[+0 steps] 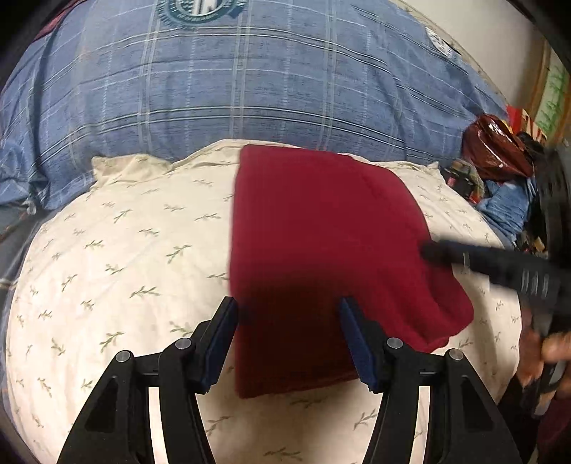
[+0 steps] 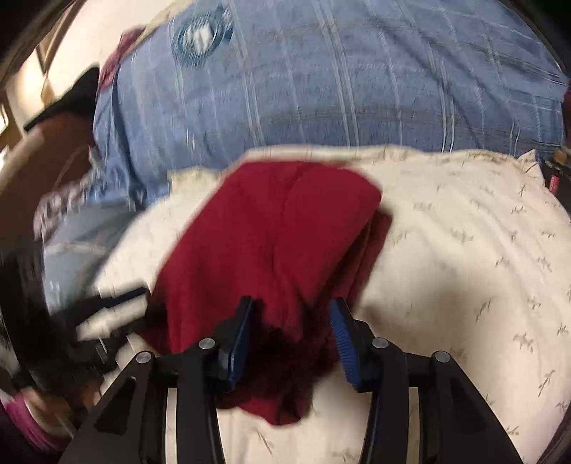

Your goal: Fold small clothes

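A dark red garment [image 1: 321,250] lies folded on a cream pillow with a leaf print [image 1: 125,250]. My left gripper [image 1: 287,310] is open, its fingers apart over the garment's near edge. In the left wrist view my right gripper [image 1: 428,250] comes in from the right, blurred, its tip at the garment's right side. In the right wrist view the red garment [image 2: 271,242] lies ahead on the pillow [image 2: 464,267]. My right gripper [image 2: 291,310] is open above the garment's near end. The left gripper [image 2: 117,303] shows blurred at the left.
A blue plaid duvet [image 1: 249,78] lies behind the pillow. A shiny red bag [image 1: 496,146] and piled clutter [image 1: 506,207] sit at the right edge of the bed. A wall [image 1: 481,32] stands behind.
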{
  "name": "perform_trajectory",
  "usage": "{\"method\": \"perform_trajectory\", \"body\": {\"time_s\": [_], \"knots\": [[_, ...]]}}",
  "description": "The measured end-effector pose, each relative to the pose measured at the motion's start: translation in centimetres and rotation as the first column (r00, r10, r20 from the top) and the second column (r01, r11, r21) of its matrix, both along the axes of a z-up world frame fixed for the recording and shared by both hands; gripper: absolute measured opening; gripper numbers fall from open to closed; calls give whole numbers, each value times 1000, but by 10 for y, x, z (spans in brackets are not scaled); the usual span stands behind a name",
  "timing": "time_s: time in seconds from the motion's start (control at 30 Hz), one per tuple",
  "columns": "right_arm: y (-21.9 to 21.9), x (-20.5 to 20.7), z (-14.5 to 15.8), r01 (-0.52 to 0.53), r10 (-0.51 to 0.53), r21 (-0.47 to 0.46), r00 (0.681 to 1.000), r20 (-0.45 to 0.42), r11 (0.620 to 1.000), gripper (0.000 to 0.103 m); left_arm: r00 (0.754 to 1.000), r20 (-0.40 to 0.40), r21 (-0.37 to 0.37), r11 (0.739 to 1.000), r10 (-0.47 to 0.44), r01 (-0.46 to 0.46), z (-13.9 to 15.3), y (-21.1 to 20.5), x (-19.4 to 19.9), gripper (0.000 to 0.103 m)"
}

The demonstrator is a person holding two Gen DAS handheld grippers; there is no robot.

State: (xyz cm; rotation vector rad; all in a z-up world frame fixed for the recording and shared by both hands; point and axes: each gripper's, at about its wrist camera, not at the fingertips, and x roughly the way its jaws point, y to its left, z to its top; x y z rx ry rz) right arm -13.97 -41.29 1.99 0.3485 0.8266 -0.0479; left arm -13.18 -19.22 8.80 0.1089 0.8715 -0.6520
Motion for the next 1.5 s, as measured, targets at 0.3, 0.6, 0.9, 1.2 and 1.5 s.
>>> {"method": "perform_trajectory", "body": {"time_s": [0.3,0.6,0.9,1.2,1.5], "knots": [[-30,67,-29,124,-138,-178,988,-68,976,32,1000,18,14,1000,-16,15,-13,-19,5,68],[-40,43,-14,164,-166,-38,985,-44,986,37,999,43,47,999,-21,19,-19,-22,3,69],[33,-3,6,-68,67,-48,998,-19,997,41,999,37,54,999,-7,5,-17,-13,-2,69],[20,-17,-24,-34,31,-47,998,-63,998,41,1000,9,-3,1000,23,-23,-5,11,7,69],[-29,-3,-37,72,-76,250,997,6,966,85,990,-142,-168,985,12,-36,-19,26,64,78]]}}
